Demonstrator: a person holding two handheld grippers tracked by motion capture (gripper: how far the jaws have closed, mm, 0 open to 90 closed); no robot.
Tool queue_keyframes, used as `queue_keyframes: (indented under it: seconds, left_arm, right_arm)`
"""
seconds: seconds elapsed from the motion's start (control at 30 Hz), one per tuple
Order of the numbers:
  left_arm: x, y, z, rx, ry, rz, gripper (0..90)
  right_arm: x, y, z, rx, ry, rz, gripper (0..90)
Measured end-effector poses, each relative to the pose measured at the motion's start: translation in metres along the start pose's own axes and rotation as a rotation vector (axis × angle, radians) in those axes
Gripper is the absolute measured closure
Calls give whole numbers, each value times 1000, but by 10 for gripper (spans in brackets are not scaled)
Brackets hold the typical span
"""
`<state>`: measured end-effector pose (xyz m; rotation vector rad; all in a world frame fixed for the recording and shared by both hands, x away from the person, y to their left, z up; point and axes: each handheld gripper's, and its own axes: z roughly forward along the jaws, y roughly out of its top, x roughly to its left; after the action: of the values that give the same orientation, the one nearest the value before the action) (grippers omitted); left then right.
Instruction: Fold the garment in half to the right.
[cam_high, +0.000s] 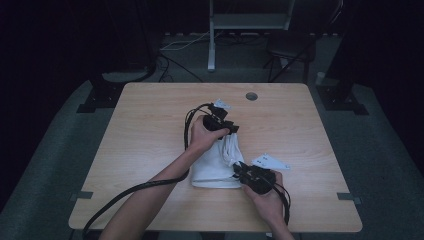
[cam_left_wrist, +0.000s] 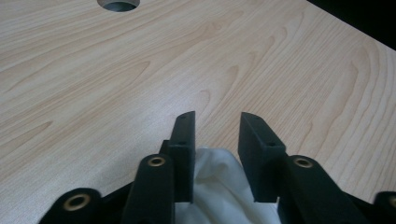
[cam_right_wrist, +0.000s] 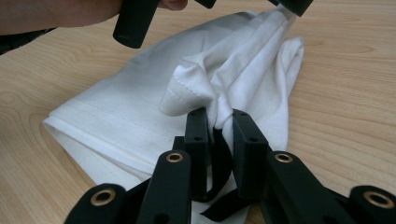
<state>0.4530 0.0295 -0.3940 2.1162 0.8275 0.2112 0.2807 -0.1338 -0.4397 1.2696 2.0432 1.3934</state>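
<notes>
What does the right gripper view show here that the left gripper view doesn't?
Right gripper view: the right gripper with a bunched fold of the white cloth pinched between its jaws, the cloth's stitched hem, its folded body spread on the table, and the left gripper on the cloth's far end at the top edge.

Left gripper view: a round hole in the tabletop, and the left gripper's jaws standing apart with cloth lying loosely low between them.

Both: the white cloth and the light wooden table.
</notes>
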Motion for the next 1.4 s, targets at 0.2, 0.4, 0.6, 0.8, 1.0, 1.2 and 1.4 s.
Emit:
queue_keyframes:
  seconds: [0.2, 0.4, 0.6, 0.8, 1.0, 1.2, 1.4]
  left_arm:
    - [0, 0, -2, -7, 12, -15, 532]
    - [0, 0, -10, -20, 40, 3, 410]
    - [3, 0, -23, -43, 76, 8, 311]
    - [9, -6, -40, -69, 87, -9, 213]
    - [13, -19, -59, -105, 72, 6, 213]
    - [18, -35, -75, -150, 65, -17, 213]
    - [18, -55, -93, -174, 80, -2, 213]
  right_arm:
    - [-2, -1, -1, 5, -17, 6, 740]
    - [-4, -2, -4, 10, -36, 13, 702]
    - [-10, -5, -8, 21, -60, 19, 637]
    - [-16, -8, -14, 38, -84, 39, 567]
    - [-21, -7, -22, 47, -91, 50, 458]
    - [-28, -8, -28, 38, -95, 76, 362]
    - [-33, -5, -33, 16, -83, 96, 290]
